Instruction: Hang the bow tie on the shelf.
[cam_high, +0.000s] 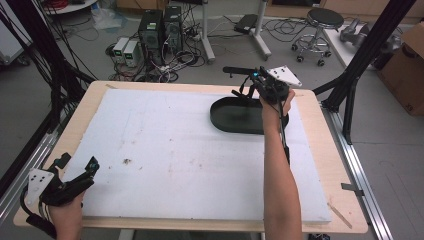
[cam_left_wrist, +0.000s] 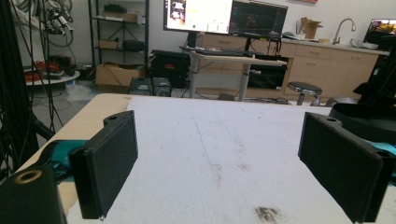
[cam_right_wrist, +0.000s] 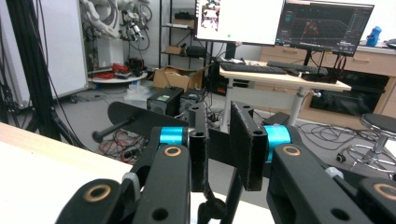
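A black oval pan lies on the white foam board, toward its far right. My right gripper hovers over the pan's far rim, its jaws drawn close on a thin black bar-like handle that sticks out level to the left. Along that gripper the same handle runs across behind the jaws; I cannot tell whether it belongs to the pan. My left gripper rests at the board's near left corner, open with nothing between the pads. The pan lies far right of it.
The board covers a wooden table. Small brown smudges mark the board's middle left. Beyond the far edge stand computer towers with cables and a stool. Black frame posts and a cardboard box stand right.
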